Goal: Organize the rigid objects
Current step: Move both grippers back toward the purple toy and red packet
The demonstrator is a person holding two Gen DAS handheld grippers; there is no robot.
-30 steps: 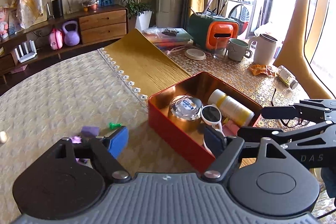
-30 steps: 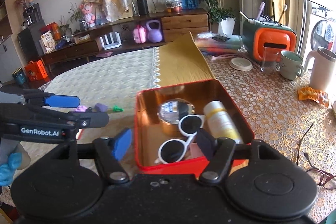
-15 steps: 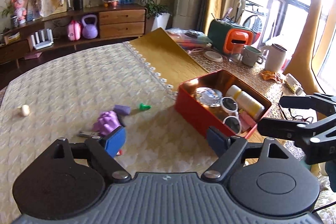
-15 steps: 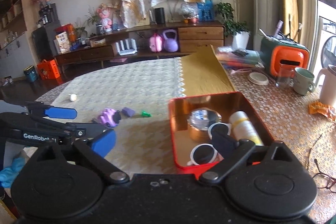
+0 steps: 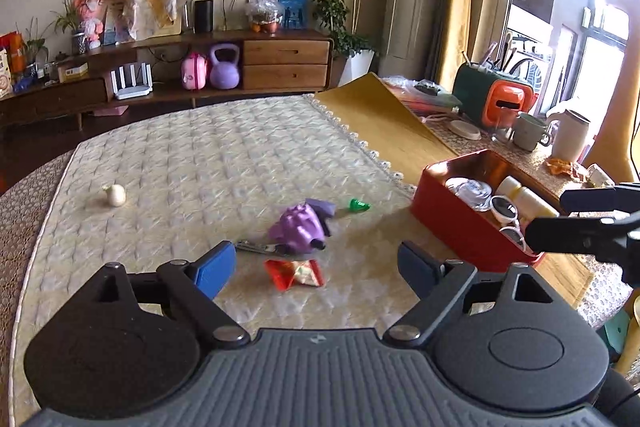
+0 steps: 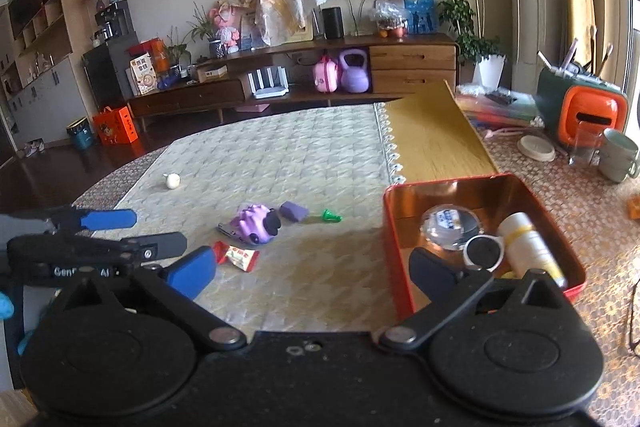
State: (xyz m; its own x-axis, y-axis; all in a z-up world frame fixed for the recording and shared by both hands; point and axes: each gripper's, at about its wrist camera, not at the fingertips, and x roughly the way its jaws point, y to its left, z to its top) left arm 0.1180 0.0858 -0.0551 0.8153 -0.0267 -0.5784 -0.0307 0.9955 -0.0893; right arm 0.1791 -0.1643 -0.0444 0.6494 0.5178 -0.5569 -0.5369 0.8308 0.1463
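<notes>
Both grippers hung above the bench (image 5: pixel 168 163) with nothing in them. The left gripper (image 5: pixel 316 265) had its blue-tipped fingers (image 5: pixel 214 269) spread wide over a small scatter of things on the pale quilted cloth: a red candy wrapper (image 5: pixel 295 273) lay nearest, between the fingertips as the camera saw it, and just beyond it a purple toy (image 5: pixel 298 227) rested against a metal nail clipper (image 5: pixel 258 247). A small purple block (image 5: pixel 322 207) sat touching the far side of the toy, with a green piece (image 5: pixel 359 205) just beside that, and a little white knob-shaped object (image 5: pixel 115 194) lay well apart to the left. The right gripper (image 6: pixel 314 267) was likewise spread wide, its right-hand finger in front of the near left corner of the red tin box (image 6: pixel 390 219). That box stood to the right of the scatter, on the yellow mat, and held a round clear-lidded jar (image 6: pixel 452 227), a pair of white-framed sunglasses (image 6: pixel 482 253) and a cream bottle (image 6: pixel 528 247) lying on its side. From the right wrist camera the left gripper showed at the left edge, low over the cloth.
</notes>
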